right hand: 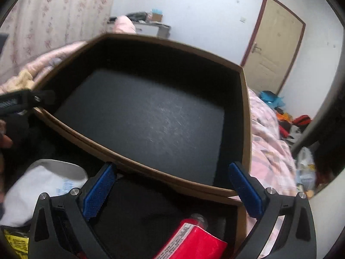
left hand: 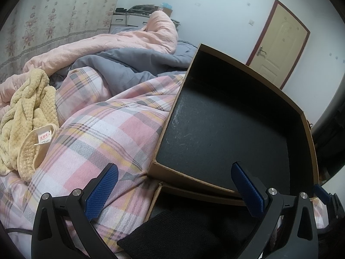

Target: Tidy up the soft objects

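Observation:
My left gripper is open and empty, hovering over the seam between the plaid bedcover and two cardboard boxes. The upper box has a bare black floor with nothing in it. A black cloth lies in the lower box. A yellow fleece garment is bunched far left on the bed. My right gripper is open, with nothing between its blue pads, above the lower box's black cloth. The empty box fills the view ahead.
In the lower box a red packet, a white pouch and a yellow package lie around the black cloth. A pink blanket and grey quilt are heaped behind. Clutter lies on the floor to the right of the bed.

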`<move>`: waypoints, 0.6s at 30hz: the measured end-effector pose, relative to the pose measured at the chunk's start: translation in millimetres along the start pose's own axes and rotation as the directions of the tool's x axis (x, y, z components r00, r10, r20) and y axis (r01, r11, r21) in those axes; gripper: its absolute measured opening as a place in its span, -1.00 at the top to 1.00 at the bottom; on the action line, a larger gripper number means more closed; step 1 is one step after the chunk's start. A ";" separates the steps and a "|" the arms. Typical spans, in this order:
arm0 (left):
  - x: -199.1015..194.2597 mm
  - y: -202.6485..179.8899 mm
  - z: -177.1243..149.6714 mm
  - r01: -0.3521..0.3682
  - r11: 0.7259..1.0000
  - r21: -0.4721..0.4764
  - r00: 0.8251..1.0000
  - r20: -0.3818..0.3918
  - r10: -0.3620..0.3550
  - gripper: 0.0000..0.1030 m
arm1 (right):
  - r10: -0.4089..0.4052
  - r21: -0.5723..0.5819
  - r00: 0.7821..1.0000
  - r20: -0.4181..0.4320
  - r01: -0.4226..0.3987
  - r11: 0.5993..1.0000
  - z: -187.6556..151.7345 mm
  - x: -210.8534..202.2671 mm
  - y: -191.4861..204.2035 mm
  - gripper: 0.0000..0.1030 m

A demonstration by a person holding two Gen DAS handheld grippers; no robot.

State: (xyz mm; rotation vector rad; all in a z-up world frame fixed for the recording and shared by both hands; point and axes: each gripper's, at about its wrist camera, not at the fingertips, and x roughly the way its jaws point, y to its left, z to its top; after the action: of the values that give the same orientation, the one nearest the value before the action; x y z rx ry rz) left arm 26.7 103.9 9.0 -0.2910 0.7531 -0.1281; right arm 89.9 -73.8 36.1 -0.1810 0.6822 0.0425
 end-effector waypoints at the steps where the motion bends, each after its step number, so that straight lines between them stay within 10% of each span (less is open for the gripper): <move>1: -0.5 0.8 -0.1 0.002 1.000 -0.002 1.000 0.000 -0.002 -1.00 | 0.064 0.053 0.998 0.020 -0.065 0.996 1.5 -3.8 -9.6 -0.99; 9: 1.3 1.8 -0.1 0.013 1.000 -0.001 1.000 -0.015 -0.013 -1.00 | 0.004 0.192 0.997 0.078 -0.019 0.981 18.1 -8.6 -42.4 -0.99; 18: -0.2 0.3 0.2 0.007 1.000 -0.001 1.000 -0.008 -0.007 -1.00 | -0.105 0.060 0.994 0.043 0.102 0.993 9.0 -4.0 -18.0 -0.99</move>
State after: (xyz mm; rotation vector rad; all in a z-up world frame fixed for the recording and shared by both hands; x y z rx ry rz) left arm 26.7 104.3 9.2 -0.2945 0.7599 -0.1354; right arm 94.1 -89.8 48.2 -0.1596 0.6269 -0.0721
